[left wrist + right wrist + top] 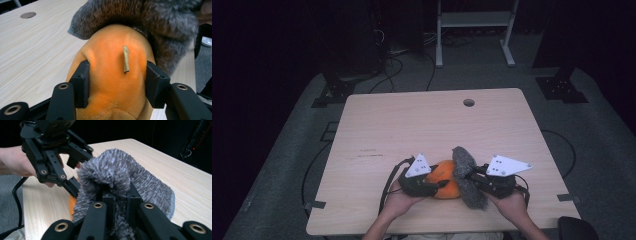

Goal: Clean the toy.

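Wooden table [412, 120], round hole [468, 102] near far edge. Near front edge: left gripper [438, 184] touching orange plush [444, 180]; right gripper [469, 176] at grey furry cloth [467, 177] draped against plush. Hands behind grippers. Dark floor, cables beyond table.

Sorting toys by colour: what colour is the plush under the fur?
Orange plush, clearest in left gripper view.
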Motion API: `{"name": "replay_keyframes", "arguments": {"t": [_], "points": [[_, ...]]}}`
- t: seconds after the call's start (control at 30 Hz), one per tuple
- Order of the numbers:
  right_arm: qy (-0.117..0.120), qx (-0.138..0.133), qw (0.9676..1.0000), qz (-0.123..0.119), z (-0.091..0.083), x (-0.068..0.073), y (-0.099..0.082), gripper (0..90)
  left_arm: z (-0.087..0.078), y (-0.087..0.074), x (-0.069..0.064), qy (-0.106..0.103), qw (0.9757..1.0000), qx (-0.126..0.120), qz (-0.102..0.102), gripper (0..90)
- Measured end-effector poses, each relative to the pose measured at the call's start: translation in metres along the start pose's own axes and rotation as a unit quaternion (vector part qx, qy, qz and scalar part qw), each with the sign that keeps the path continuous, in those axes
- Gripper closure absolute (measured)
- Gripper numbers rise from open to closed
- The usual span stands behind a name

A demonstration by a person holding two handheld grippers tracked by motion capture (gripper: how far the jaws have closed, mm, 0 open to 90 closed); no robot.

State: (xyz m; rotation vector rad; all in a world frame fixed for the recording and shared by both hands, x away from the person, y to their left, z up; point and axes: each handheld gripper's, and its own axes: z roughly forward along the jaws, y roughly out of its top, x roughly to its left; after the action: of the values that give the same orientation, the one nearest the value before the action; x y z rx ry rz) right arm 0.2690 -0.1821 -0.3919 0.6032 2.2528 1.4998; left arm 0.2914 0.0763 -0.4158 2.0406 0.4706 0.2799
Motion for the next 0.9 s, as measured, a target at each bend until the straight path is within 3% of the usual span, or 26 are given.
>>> {"name": "replay_keyframes", "arguments": {"t": [0.07, 0.1, 0.17, 0.23, 0.27, 0.33, 0.4, 0.43, 0.53, 0.6, 0.67, 0.83, 0.9], "points": [[-0.003, 0.014, 0.9999, 0.003, 0.006, -0.004, -0.005, 81.4, 0.001, -0.002, -0.003, -0.003, 0.9999, 0.005, 0.016, 40.3], [0.0, 0.018, 0.9997, 0.016, 0.007, -0.009, -0.01, 81.4, 0.002, -0.003, -0.003, -0.008, 0.9998, 0.004, 0.019, 33.2], [-0.007, 0.023, 0.9995, 0.019, 0.007, -0.012, -0.016, 81.4, 0.002, -0.004, 0.0, -0.012, 0.9995, -0.001, 0.028, 23.0], [-0.013, 0.025, 0.9992, 0.028, 0.004, -0.017, -0.02, 81.4, 0.004, -0.006, 0.004, -0.018, 0.9997, -0.001, 0.017, 13.9], [-0.018, 0.027, 0.9991, 0.029, 0.002, -0.02, -0.021, 81.4, 0.008, -0.008, 0.006, -0.017, 0.9997, 0.012, 0.015, 9.9], [-0.019, 0.024, 0.9985, 0.046, 0.0, -0.026, -0.023, 81.4, 0.016, -0.013, 0.007, -0.009, 0.9991, 0.031, 0.026, 10.2], [-0.016, 0.021, 0.9986, 0.046, 0.001, -0.025, -0.023, 81.4, 0.017, -0.015, 0.009, -0.013, 0.9997, 0.021, 0.008, 14.1], [-0.011, 0.017, 0.9988, 0.044, 0.001, -0.022, -0.021, 81.3, 0.015, -0.016, 0.009, -0.01, 0.9998, 0.015, 0.01, 20.2], [0.008, -0.003, 0.9997, 0.023, 0.002, -0.006, -0.007, 81.3, 0.011, -0.014, 0.008, -0.01, 0.9999, 0.0, 0.01, 38.7], [0.012, -0.01, 0.9999, 0.005, 0.004, 0.001, 0.001, 81.3, 0.008, -0.011, 0.003, -0.005, 0.9996, 0.003, 0.028, 41.9], [-0.001, -0.001, 1.0, -0.009, 0.008, 0.002, 0.002, 81.4, 0.002, -0.008, 0.002, -0.003, 0.9996, -0.007, 0.028, 42.8], [-0.023, 0.029, 0.9985, 0.04, 0.006, -0.023, -0.022, 81.3, -0.009, -0.006, 0.005, 0.012, 0.9994, 0.003, 0.031, 43.1], [-0.021, 0.021, 0.9985, 0.045, 0.003, -0.021, -0.021, 81.4, -0.008, -0.005, 0.004, 0.014, 0.9994, 0.008, 0.03, 43.2]]}}
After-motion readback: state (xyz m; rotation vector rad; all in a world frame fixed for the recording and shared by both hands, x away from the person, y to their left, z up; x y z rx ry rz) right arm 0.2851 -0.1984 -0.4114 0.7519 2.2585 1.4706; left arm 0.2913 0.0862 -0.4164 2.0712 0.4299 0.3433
